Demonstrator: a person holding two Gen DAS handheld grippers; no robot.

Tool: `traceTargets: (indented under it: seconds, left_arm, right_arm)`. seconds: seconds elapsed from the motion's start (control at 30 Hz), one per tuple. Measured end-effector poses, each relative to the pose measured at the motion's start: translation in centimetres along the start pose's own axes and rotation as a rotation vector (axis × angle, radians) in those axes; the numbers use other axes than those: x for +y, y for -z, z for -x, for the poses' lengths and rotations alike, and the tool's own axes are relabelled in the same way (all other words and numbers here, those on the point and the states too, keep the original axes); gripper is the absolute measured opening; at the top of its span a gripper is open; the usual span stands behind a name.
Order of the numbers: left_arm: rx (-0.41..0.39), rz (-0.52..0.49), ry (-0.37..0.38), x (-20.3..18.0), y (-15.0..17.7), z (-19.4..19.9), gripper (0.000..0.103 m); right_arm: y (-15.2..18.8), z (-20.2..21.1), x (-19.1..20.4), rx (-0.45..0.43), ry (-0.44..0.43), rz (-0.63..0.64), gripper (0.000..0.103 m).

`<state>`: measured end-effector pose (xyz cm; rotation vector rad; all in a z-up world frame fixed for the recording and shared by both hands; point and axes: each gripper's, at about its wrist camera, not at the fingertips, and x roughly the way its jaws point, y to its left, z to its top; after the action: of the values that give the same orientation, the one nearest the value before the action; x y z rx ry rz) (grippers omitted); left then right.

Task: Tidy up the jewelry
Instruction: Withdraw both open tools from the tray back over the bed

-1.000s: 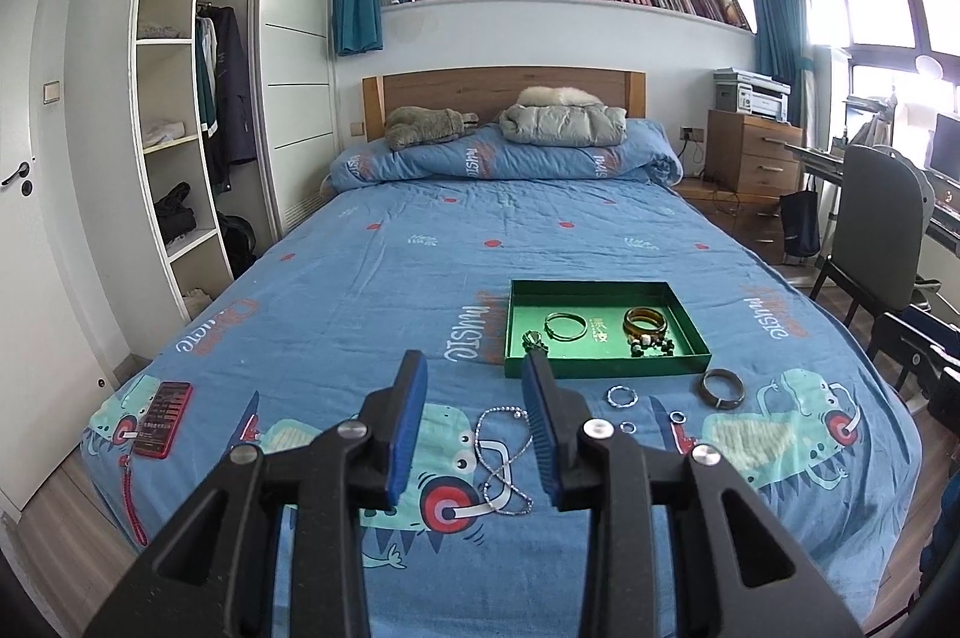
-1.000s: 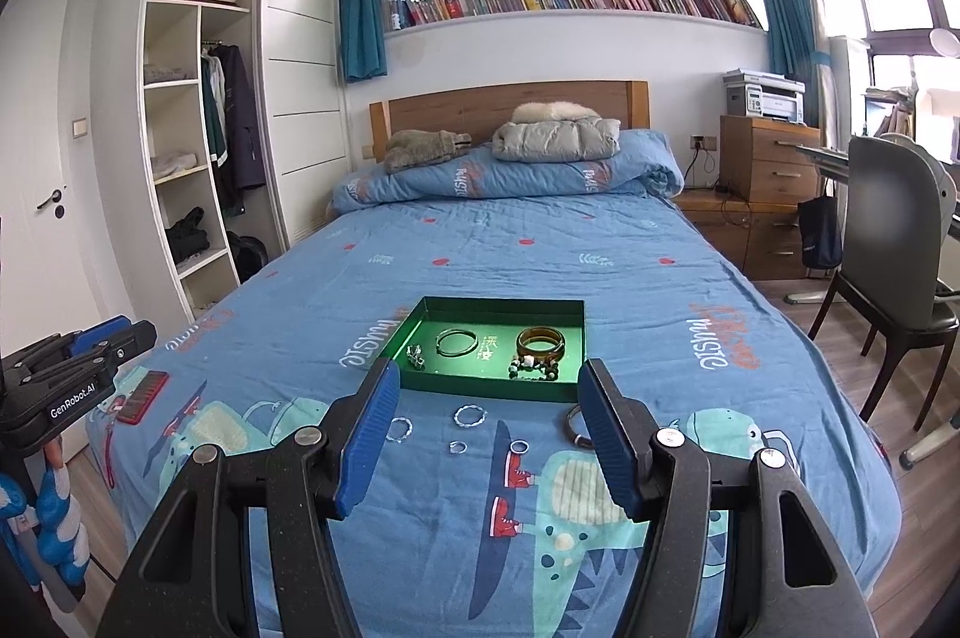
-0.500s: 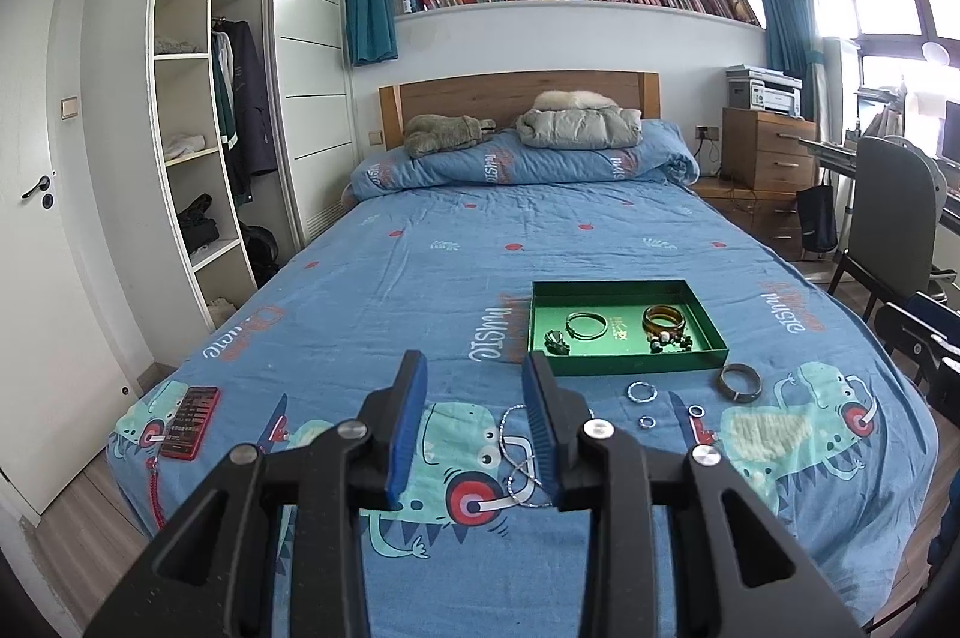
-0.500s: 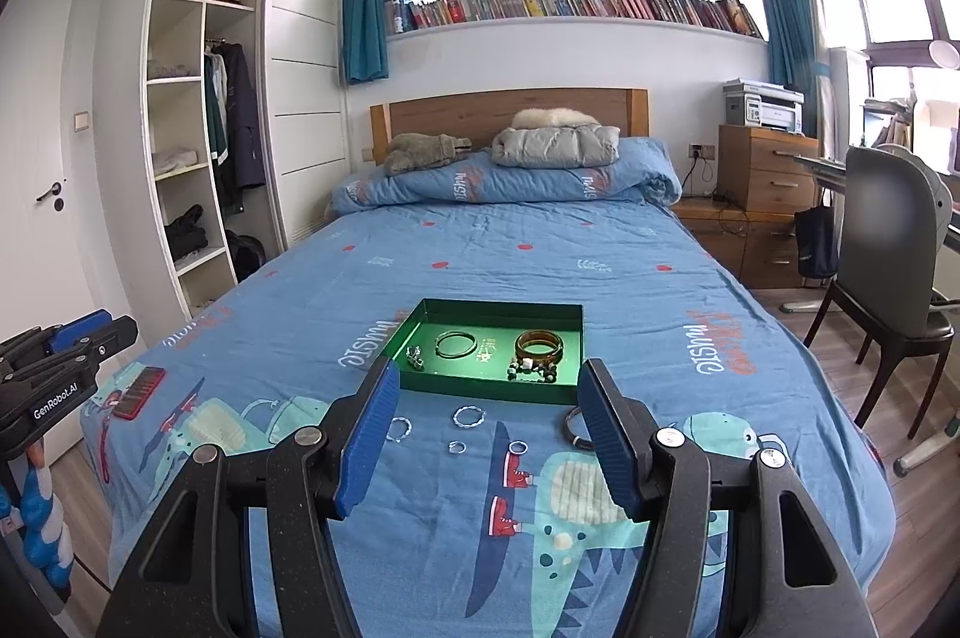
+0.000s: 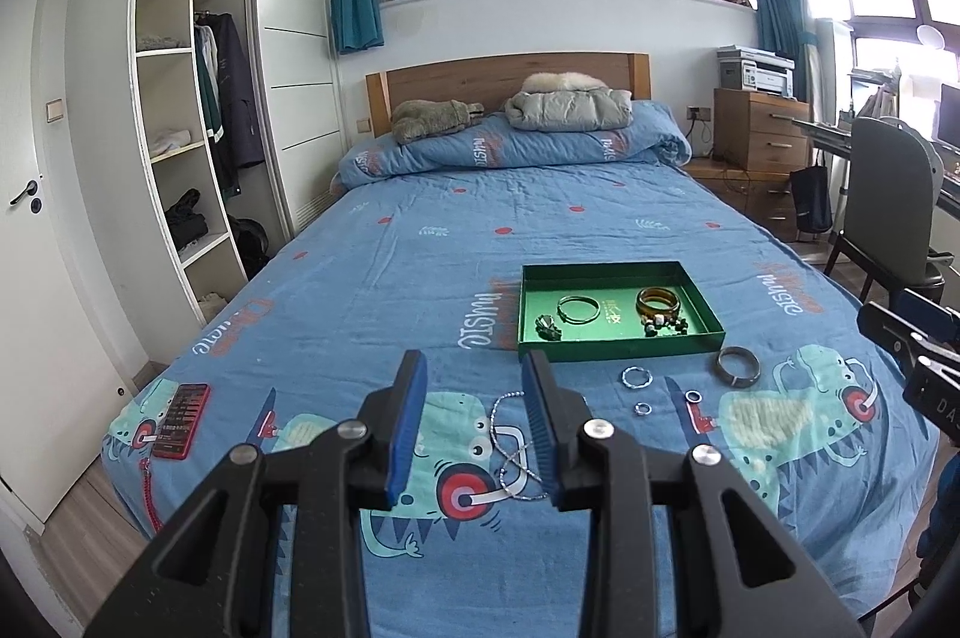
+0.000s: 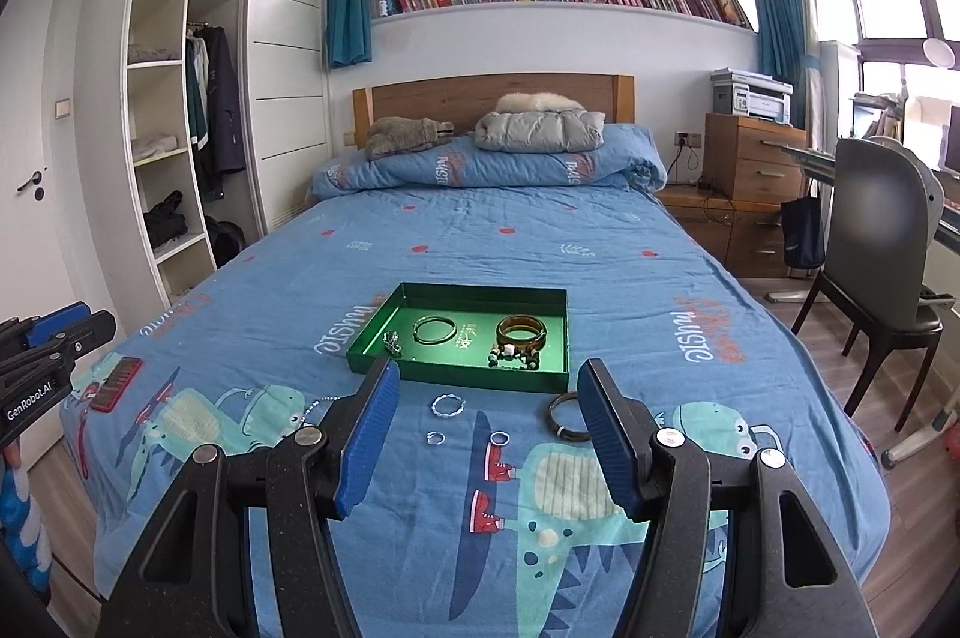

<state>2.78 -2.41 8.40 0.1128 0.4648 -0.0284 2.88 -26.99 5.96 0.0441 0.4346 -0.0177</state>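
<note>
Both claws apart, empty: left gripper [image 5: 474, 398], right gripper [image 6: 483, 413] | risk: silver chain [image 5: 510, 449] tangling, small rings [image 6: 437, 437] slipping near green tray [image 6: 384, 332]

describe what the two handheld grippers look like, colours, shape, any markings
Both are matte black plastic with triangular cut-outs in the arms and silver round pivot bolts. The left gripper and right gripper each carry two flat fingers faced with ribbed blue pads. Seen from the right wrist view, the left gripper's side bears white "GenRobot.AI" lettering and a blue part on top.
</note>
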Motion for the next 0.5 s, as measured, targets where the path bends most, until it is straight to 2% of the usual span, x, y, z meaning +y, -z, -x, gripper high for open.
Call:
traceTargets:
  seconds: [0.5]
  left_arm:
    - [0.007,-0.017,0.024,-0.83,0.02,-0.09,0.032]
  right_arm:
    - [0.73,-0.66,-0.53,0.029,0.014,-0.001,0.061]
